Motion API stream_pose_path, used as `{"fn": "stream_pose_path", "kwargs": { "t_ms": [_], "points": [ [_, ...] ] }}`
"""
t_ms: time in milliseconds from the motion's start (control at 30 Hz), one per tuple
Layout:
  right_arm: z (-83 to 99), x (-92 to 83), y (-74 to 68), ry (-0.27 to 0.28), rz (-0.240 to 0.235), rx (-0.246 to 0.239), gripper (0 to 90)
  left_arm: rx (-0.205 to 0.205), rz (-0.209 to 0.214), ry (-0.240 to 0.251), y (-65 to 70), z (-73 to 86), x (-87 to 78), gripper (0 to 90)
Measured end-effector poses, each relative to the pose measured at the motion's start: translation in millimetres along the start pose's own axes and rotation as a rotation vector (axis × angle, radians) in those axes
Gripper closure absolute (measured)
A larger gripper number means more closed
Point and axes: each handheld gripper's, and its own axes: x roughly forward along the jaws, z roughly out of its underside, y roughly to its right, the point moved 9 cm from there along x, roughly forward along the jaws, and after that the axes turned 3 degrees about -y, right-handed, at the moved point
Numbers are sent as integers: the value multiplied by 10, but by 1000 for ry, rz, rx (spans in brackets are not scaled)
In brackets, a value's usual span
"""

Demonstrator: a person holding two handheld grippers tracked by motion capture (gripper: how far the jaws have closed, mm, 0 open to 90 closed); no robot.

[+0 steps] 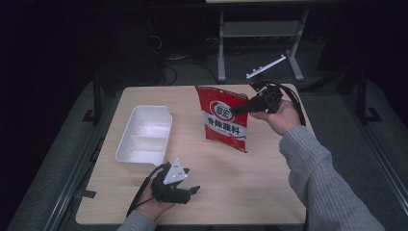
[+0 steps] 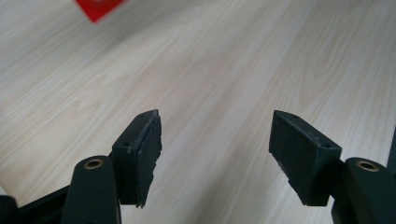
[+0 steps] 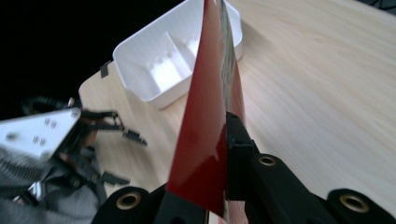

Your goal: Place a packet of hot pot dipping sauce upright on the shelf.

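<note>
A red pouch (image 1: 223,118) with a white label and printed characters hangs upright above the table's middle right, clear of the wood. My right gripper (image 1: 238,109) is shut on its right edge, held by a hand in a grey sleeve. In the right gripper view the pouch (image 3: 205,116) stands edge-on, pinched between the two black jaws of that gripper (image 3: 219,126). My left gripper (image 1: 192,189) is low near the front left of the table, pointing right. Its jaws are open (image 2: 215,135), with bare wood between them.
A white two-compartment tray (image 1: 126,139) lies on the left of the light wooden table (image 1: 250,183); its wall (image 3: 140,88) appears behind the pouch. A grey metal stand (image 1: 221,53) is on the floor beyond the far edge. A red corner of the pouch (image 2: 95,7) shows at top.
</note>
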Motion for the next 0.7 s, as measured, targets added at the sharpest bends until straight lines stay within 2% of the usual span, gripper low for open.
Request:
{"fn": "stream_pose_path", "kwargs": {
  "t_ms": [167,467,700],
  "points": [
    [-194,160,-41,12,0,2,885,10,5,3,23,38,-11,314],
    [-498,402,-148,34,-21,5,885,38,28,-45,91,160,62,301],
    [-719,542,-239,42,-17,-6,885,42,32,-48,93,187,57,290]
  ]
}}
